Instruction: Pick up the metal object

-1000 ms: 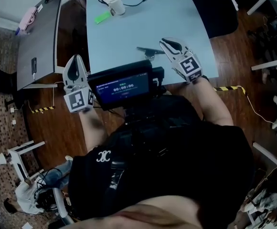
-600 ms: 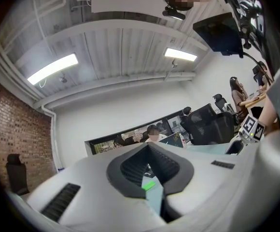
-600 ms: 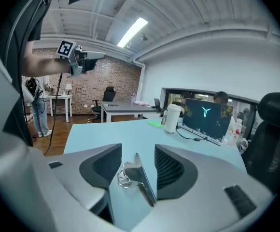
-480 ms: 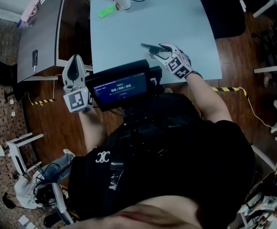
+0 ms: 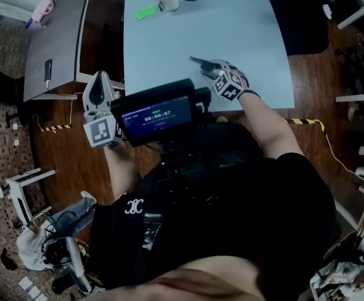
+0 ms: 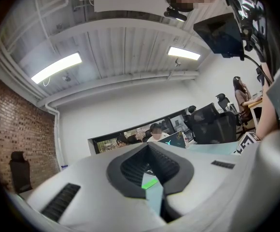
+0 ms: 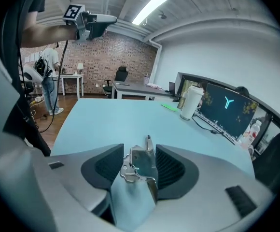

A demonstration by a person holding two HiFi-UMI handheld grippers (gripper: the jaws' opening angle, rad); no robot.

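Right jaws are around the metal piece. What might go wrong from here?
The right gripper, jaws just closing but apart, straddles the metal object. It sits off-centre between them, so closing may push it sideways or twist it on the smooth table. It is thin and irregular; a grip on one edge might let it pivot or drop on lifting.

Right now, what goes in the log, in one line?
right gripper: open, jaws just closing | between jaws: shiny metal object on light blue table, ungripped | left gripper: shut, empty
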